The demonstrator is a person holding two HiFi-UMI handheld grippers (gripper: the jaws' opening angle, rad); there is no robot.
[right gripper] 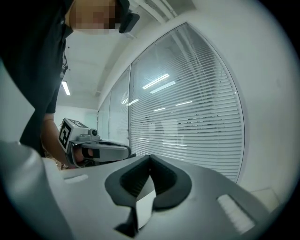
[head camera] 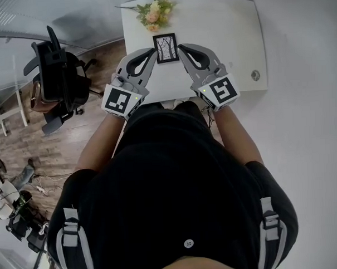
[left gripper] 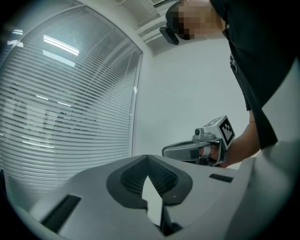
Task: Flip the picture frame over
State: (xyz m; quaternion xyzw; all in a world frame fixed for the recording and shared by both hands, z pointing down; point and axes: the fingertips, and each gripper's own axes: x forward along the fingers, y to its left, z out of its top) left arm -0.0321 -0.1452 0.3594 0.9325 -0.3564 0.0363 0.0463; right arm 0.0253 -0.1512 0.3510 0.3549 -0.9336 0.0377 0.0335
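A small black picture frame (head camera: 166, 47) with a drawing of bare trees faces up at me on the white table (head camera: 225, 34). My left gripper (head camera: 152, 51) is just left of it and my right gripper (head camera: 182, 47) just right of it, both held level. In the left gripper view the jaws (left gripper: 148, 157) meet at their tips with nothing between them, and the right gripper (left gripper: 197, 150) shows beyond them. The right gripper view shows the same: jaws (right gripper: 150, 157) shut and empty, the left gripper (right gripper: 101, 150) beside them. The frame appears in neither gripper view.
A bunch of flowers (head camera: 155, 12) lies at the table's far edge behind the frame. A round cable hole (head camera: 255, 75) is at the table's right. A black office chair (head camera: 57, 74) stands on the wooden floor to the left. Window blinds (right gripper: 187, 112) fill the background.
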